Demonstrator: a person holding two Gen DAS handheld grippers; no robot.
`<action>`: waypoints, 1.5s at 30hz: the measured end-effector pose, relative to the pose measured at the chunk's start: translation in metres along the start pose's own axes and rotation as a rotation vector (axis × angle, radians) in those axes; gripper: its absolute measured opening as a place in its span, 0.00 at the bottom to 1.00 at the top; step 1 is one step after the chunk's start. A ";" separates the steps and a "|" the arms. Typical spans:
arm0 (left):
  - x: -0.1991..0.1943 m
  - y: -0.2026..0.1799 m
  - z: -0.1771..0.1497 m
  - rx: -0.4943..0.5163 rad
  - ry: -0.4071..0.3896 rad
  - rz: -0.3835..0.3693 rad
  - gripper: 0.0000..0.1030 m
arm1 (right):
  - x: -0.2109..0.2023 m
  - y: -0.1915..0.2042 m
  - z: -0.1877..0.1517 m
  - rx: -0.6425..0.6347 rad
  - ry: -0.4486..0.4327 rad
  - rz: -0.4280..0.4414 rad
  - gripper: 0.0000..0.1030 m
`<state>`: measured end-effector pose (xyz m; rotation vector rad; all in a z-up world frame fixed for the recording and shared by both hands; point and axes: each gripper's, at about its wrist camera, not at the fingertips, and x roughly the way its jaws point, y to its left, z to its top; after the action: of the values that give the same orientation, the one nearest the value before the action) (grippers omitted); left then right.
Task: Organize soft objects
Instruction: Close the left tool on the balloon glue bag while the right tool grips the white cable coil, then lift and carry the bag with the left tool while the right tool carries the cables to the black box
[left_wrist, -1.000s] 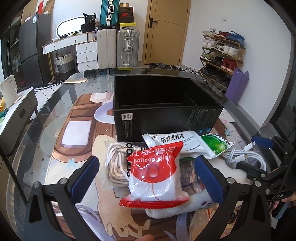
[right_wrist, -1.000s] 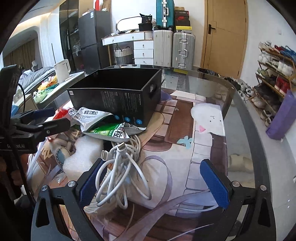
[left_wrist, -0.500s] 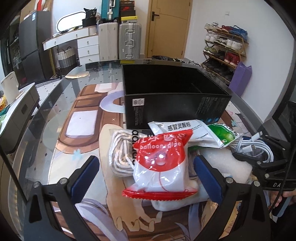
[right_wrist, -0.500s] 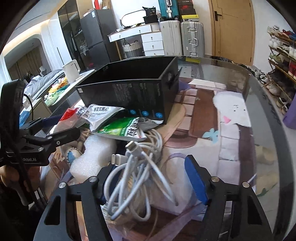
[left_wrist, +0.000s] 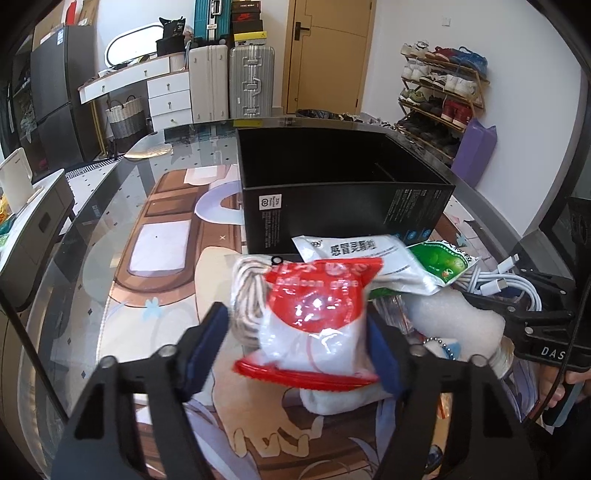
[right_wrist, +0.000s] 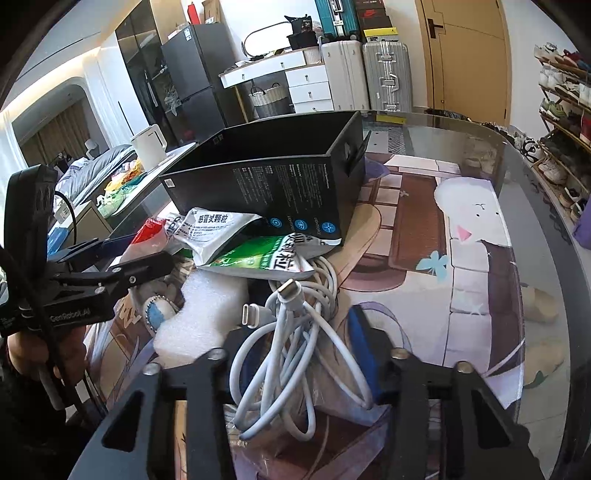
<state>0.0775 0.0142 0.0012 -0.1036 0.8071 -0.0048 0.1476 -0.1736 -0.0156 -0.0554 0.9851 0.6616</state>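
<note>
A pile of soft items lies on the glass table in front of an open black box, which also shows in the right wrist view. My left gripper is closing on a red-and-white packet, its pads touching both sides. My right gripper is shut on a bundle of white cables. A white medicine pouch, a green pouch, a cord coil and white foam lie between them.
The glass table edge curves at the right. A shoe rack and purple bag stand beyond it. Suitcases and a door are at the back. A white kettle sits on a side counter.
Both grippers have closed in from wide open: the left onto the red-and-white packet, the right onto the white cable bundle. Both moved forward into the pile.
</note>
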 end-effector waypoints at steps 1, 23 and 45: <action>-0.001 0.000 0.000 0.003 0.001 0.001 0.57 | 0.000 0.000 0.000 -0.002 -0.001 0.002 0.39; -0.027 -0.008 0.006 0.027 -0.068 -0.047 0.44 | -0.055 0.010 0.008 -0.093 -0.121 -0.012 0.35; -0.051 -0.020 0.024 0.044 -0.154 -0.057 0.44 | -0.087 0.034 0.022 -0.127 -0.211 -0.002 0.35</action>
<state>0.0602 -0.0008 0.0559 -0.0840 0.6500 -0.0681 0.1127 -0.1820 0.0736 -0.0963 0.7397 0.7124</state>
